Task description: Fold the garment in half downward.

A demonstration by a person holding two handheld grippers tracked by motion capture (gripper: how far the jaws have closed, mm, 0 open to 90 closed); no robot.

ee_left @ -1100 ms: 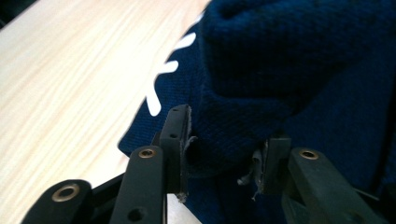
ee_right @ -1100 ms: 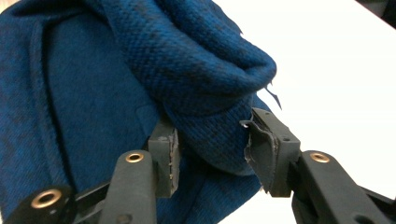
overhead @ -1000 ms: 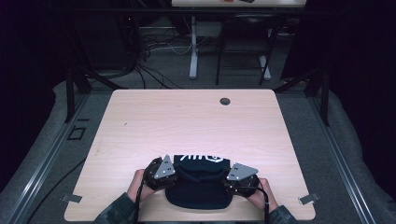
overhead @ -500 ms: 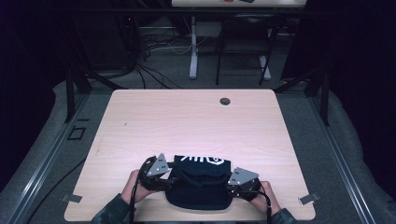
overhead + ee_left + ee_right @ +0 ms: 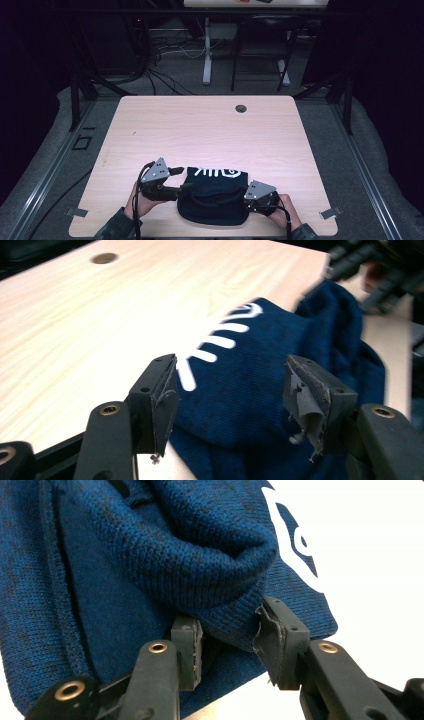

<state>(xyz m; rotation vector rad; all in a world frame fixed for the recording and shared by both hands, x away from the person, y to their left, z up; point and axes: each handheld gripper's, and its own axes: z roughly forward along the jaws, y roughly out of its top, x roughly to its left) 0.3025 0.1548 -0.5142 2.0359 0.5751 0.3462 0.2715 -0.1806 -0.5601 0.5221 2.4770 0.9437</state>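
High view: a dark blue knit garment [image 5: 215, 192], bearing a white printed design, lies bunched on the near edge of the light wood table [image 5: 210, 130], well short of the round cable hole [image 5: 241, 108] at the far edge. The left gripper [image 5: 181, 178] sits at the garment's left side, the right gripper [image 5: 246, 196] at its right side, each held in a hand.

Left gripper view: the jaws stand spread, with the knit between and below them; no fabric is pinched. The worn grey pads [image 5: 309, 390] are frayed at their edges.

Right gripper view: the jaws stand apart, set around a rolled fold of the knit [image 5: 210, 565]. Whether the pads are touching that fold cannot be told.

Step in hand, judged: taking hold of both sides of the garment to spread or fold it. To do this well, each gripper should close on a single edge rather than a thick roll, at matching positions on either side of the garment, then draw outward evenly so the cloth flattens without dragging off the table edge.

Markings: the white design [image 5: 210, 347] shows several parallel bars and a curled end. It cannot be read as lettering; no brand is legible.
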